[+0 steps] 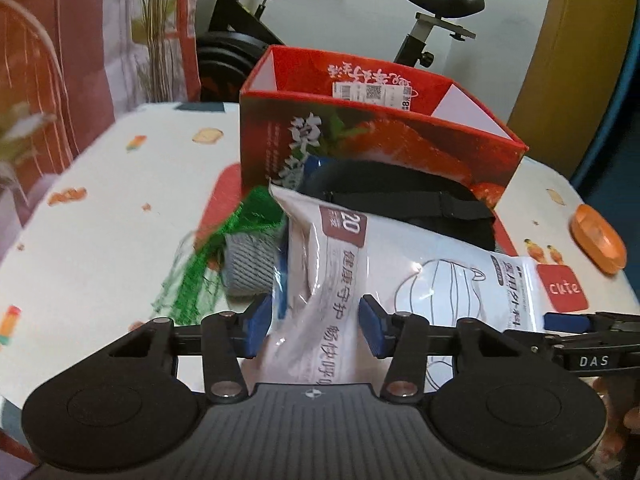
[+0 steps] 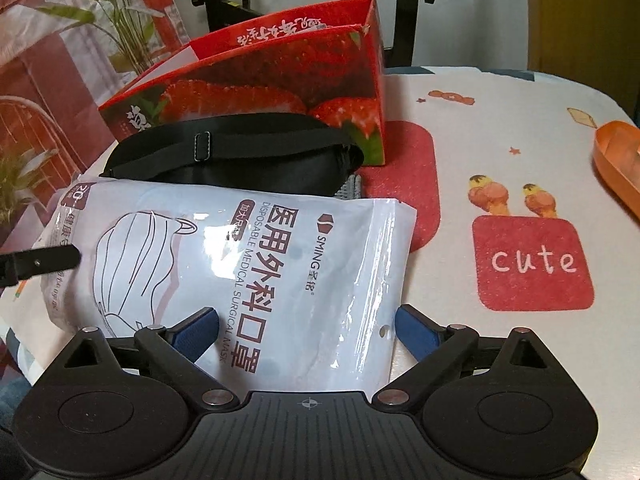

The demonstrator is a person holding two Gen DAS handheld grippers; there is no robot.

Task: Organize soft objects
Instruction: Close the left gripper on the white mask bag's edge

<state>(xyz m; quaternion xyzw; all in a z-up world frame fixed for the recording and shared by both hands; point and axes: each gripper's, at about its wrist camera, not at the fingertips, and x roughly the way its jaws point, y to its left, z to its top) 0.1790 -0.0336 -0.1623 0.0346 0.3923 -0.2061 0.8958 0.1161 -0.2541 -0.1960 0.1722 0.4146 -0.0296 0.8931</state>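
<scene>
A white pack of surgical masks (image 1: 420, 264) lies on the table in front of an open red strawberry box (image 1: 376, 136). My left gripper (image 1: 316, 326) has its blue pads pressed on the pack's bunched left end. My right gripper (image 2: 306, 334) stands wide, with the pack's (image 2: 248, 248) right end between its jaws and its pads not squeezing it. A black eye mask (image 2: 240, 156) with a strap rests between pack and box. A grey knitted piece (image 1: 250, 264) and a green mesh net (image 1: 208, 264) lie to the pack's left, partly under it.
An orange dish (image 2: 616, 168) sits at the table's right edge. The tablecloth (image 2: 532, 264) has red patches and small prints. Behind the table stand an exercise bike (image 1: 436, 12) and potted plants (image 2: 120, 24). Bare cloth stretches to the right of the pack.
</scene>
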